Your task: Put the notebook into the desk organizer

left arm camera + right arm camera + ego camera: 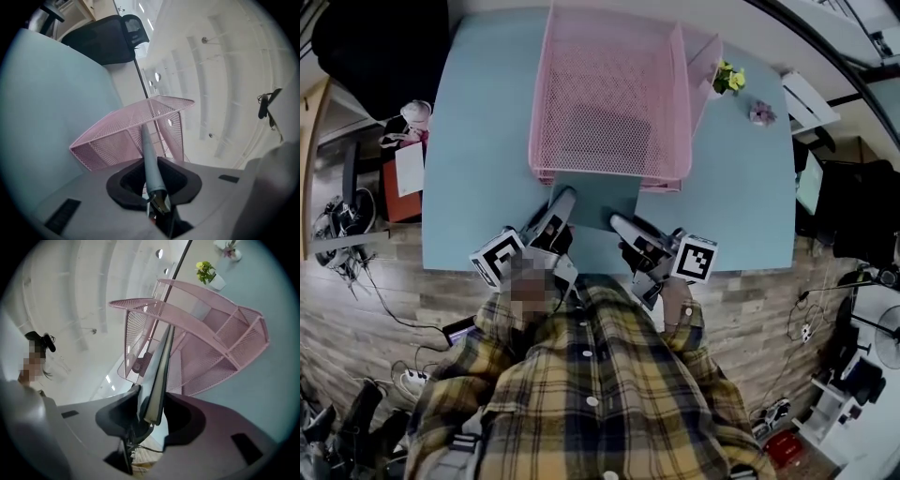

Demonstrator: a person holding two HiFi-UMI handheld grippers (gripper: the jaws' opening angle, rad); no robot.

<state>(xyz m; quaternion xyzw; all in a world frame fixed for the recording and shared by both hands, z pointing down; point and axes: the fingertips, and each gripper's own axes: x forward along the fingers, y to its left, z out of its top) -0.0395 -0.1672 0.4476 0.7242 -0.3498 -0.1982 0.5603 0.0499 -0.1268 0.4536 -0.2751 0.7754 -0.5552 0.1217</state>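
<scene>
two claws, one notebook, one organizer

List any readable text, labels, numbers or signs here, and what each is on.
No text is readable.
The left gripper and right gripper carry only square black-and-white patterns, no letters.
The notebook and pink desk organizer show no print.
The white sheet left of the desk is too small to read.

Table: pale blue top with rounded corners.
Organizer: pink wire-mesh tray standing on the table at 12 o'clock, reaching the far edge, its open front facing 6 o'clock.
Plant: small, yellow-green, at 1 o'clock, just beside the organizer's right wall.
Flower: small, purplish, at 2 o'clock, near the plant but apart from it.
</scene>
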